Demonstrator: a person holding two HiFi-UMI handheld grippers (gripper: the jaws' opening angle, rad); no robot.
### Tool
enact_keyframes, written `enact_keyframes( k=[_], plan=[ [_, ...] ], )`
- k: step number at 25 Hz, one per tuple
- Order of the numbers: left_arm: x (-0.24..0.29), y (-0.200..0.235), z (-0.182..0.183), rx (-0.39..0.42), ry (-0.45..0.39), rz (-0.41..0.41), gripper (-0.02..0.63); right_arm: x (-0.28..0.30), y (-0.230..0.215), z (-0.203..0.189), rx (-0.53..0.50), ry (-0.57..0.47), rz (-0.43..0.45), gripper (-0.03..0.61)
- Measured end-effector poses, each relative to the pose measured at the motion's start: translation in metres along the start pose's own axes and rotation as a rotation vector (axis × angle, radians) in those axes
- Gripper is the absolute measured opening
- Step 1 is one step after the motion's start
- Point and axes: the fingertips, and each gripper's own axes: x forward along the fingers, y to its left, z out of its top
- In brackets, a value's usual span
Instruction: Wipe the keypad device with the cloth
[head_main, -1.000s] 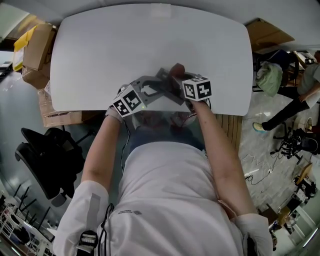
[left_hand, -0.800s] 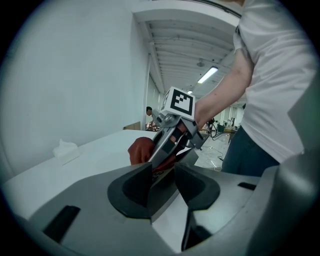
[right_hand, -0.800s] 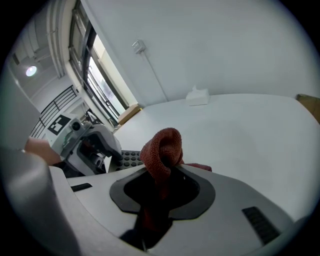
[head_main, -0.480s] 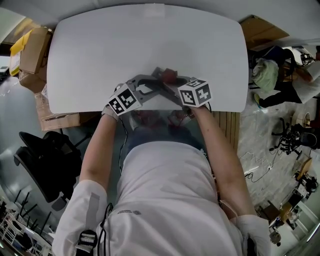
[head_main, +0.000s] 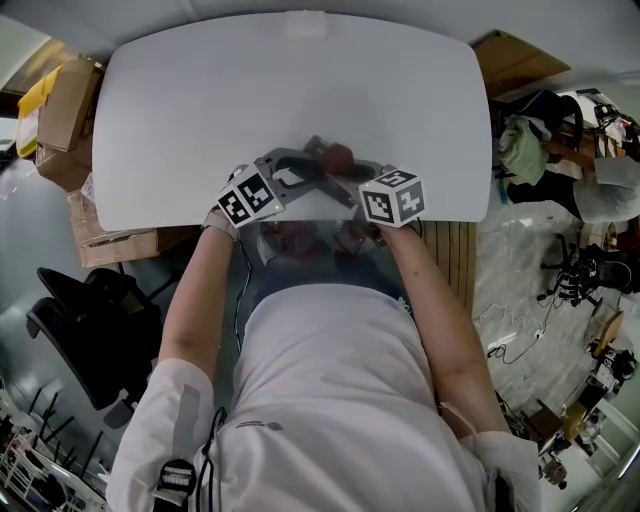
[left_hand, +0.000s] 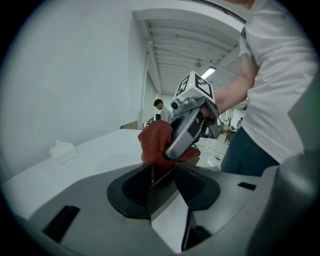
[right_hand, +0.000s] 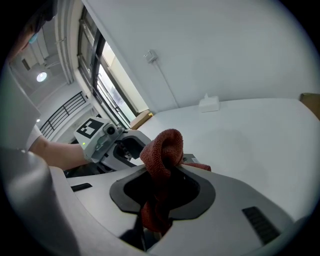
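Note:
Just above the near edge of the white table (head_main: 300, 90), both grippers meet. My left gripper (left_hand: 162, 172) is shut on the keypad device (left_hand: 161, 181), a thin grey slab seen edge-on between its jaws. A red cloth (right_hand: 162, 150) is bunched in my right gripper (right_hand: 160, 172), which is shut on it. In the left gripper view the cloth (left_hand: 154, 142) presses against the far end of the device, with the right gripper (left_hand: 172, 150) behind it. From the head view the cloth (head_main: 338, 156) shows between the two marker cubes.
A small white tissue box (right_hand: 209, 104) sits at the table's far side. Cardboard boxes (head_main: 65, 100) are stacked at the left of the table and a black chair (head_main: 85, 320) stands below them. A person (head_main: 610, 190) is at the right among clutter.
The red cloth has slid a little toward me and to the left along the device. The right gripper's cube shifted slightly; the left gripper has held still.

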Motion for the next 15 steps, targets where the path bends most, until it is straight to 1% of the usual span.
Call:
enact_keyframes(
  k=[3, 5, 8, 10, 12, 15],
  plan=[
    [-0.002, -0.001, 0.001, -0.02, 0.008, 0.041, 0.146, -0.002, -0.004, 0.001, 0.0, -0.018, -0.026, 0.1],
    [-0.011, 0.0, 0.002, -0.06, -0.005, 0.085, 0.146, -0.003, -0.007, 0.002, 0.008, -0.027, -0.041, 0.1],
    [-0.038, 0.01, 0.003, -0.184, -0.079, 0.185, 0.146, -0.004, -0.011, 0.003, 0.025, -0.044, -0.051, 0.1],
    [-0.053, 0.015, -0.001, -0.26, -0.106, 0.261, 0.146, -0.004, -0.009, 0.006, 0.013, -0.046, -0.045, 0.1],
    [-0.059, 0.013, -0.012, -0.298, -0.093, 0.311, 0.147, -0.003, -0.002, 0.011, -0.012, -0.045, -0.028, 0.1],
    [-0.055, 0.01, -0.027, -0.339, -0.067, 0.351, 0.157, -0.002, 0.012, 0.022, -0.055, -0.042, -0.003, 0.1]
  ],
)
